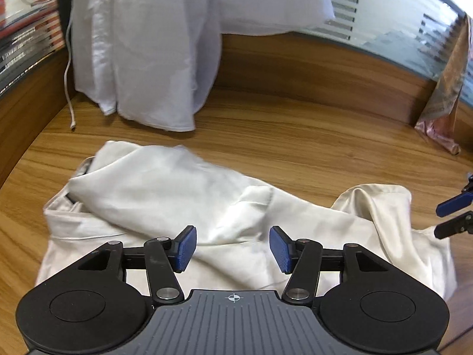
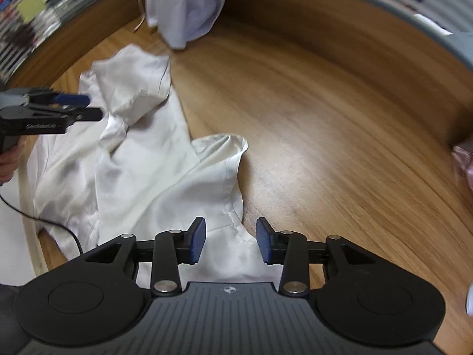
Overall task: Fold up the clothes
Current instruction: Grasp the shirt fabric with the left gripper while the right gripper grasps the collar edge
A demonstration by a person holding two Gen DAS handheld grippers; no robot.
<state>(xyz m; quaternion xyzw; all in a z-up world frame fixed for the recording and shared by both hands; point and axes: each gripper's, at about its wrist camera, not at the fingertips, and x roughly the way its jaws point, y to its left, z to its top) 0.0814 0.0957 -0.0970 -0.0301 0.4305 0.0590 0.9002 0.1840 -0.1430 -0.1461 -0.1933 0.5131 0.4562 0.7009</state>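
A cream white garment (image 1: pixel 183 207) lies crumpled on the wooden table (image 1: pixel 310 148), with a sleeve folded over its body. My left gripper (image 1: pixel 233 248) hovers open and empty just above its near part. It also shows in the right wrist view (image 2: pixel 85 108) at the left, over the garment (image 2: pixel 142 159). My right gripper (image 2: pixel 230 242) is open and empty above the garment's near right edge. Its fingers show in the left wrist view (image 1: pixel 452 216) at the far right, beside the garment's raised fold.
A pale white cloth (image 1: pixel 142 53) hangs down over the table's back wall, with a white cable (image 1: pixel 68 68) beside it. A brownish pink cloth (image 1: pixel 443 94) hangs at the back right. Bare wood (image 2: pixel 340 148) stretches to the right of the garment.
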